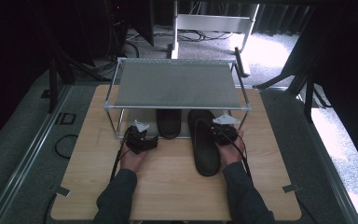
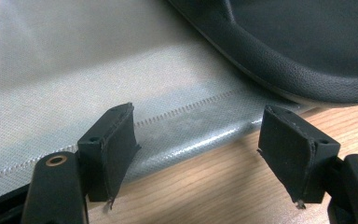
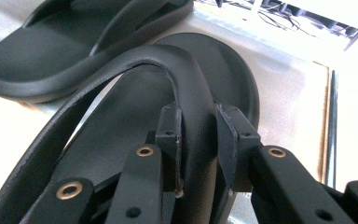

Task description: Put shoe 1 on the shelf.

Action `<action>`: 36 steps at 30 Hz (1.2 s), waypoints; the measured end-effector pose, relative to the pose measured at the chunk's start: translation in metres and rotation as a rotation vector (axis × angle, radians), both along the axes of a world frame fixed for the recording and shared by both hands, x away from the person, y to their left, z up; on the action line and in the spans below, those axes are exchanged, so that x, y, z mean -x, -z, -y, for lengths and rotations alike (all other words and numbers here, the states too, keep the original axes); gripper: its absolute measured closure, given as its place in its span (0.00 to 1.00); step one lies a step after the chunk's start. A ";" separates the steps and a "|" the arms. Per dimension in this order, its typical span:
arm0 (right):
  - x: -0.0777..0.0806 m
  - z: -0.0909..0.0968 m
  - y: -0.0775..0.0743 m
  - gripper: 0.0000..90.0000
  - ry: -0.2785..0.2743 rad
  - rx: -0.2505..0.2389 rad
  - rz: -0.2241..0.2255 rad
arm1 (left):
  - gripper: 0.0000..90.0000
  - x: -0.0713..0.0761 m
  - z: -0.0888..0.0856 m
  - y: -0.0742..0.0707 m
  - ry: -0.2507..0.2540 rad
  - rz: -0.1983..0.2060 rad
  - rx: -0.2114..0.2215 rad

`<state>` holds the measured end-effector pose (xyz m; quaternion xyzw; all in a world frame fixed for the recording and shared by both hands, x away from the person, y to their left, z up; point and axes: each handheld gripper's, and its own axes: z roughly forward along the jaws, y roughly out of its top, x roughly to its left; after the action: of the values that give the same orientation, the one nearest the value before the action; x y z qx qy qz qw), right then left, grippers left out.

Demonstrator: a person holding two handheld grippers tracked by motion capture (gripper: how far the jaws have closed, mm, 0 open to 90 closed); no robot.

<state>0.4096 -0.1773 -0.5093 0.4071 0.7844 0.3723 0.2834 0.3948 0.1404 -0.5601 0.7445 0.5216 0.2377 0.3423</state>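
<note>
Placement step in hand: right sandal [image 1: 204, 142], toe under the rack [image 1: 177, 84] on the tabletop [image 1: 168, 186], strap pinched by right tool [image 3: 198, 140]. Left tool [image 2: 196, 149] spread, empty, beside left sandal [image 1: 168, 122], already shelved. Next, judged: sandal to be pushed in level, then released.

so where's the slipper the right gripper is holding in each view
High view: the held slipper lies right of centre, toe under the rack, strap in the right gripper.
Left gripper view: I can't make it out; the slipper at top right looks like the other slipper.
Right gripper view: centre, strap clamped between the jaws.
Shared landmark: the grey mesh shelf.
</note>
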 end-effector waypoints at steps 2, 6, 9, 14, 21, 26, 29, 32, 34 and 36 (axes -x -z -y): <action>-0.002 0.000 0.002 0.80 0.001 0.005 -0.001 | 0.31 0.000 0.000 0.000 0.000 0.000 0.001; -0.004 0.001 0.003 0.80 0.015 -0.012 -0.002 | 0.31 0.000 0.000 0.000 0.001 -0.001 0.002; -0.005 0.000 0.003 0.80 0.016 -0.012 -0.004 | 0.31 0.000 0.000 0.000 0.001 0.000 0.002; -0.007 -0.003 0.003 0.80 0.009 -0.011 -0.003 | 0.31 0.000 0.000 0.000 0.001 -0.001 0.003; -0.009 -0.008 0.004 0.79 -0.004 -0.005 -0.007 | 0.31 0.000 -0.001 0.000 0.002 -0.001 0.006; -0.007 -0.008 0.004 0.66 -0.012 -0.010 -0.015 | 0.31 0.000 -0.001 0.000 0.001 -0.001 0.007; -0.001 -0.009 0.001 0.59 -0.010 0.018 0.006 | 0.31 0.000 -0.001 0.000 0.001 -0.001 0.007; 0.011 -0.008 -0.001 0.56 -0.027 0.021 0.028 | 0.31 0.000 -0.001 0.000 0.001 -0.002 0.007; 0.020 -0.006 -0.001 0.54 -0.034 0.031 0.042 | 0.31 0.000 -0.001 0.000 0.002 -0.002 0.007; 0.030 -0.003 -0.001 0.53 -0.046 0.034 0.050 | 0.31 0.000 -0.001 0.000 0.001 -0.002 0.007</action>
<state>0.3800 -0.1744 -0.5085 0.3748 0.7925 0.3753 0.3011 0.3950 0.1412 -0.5601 0.7438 0.5222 0.2350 0.3446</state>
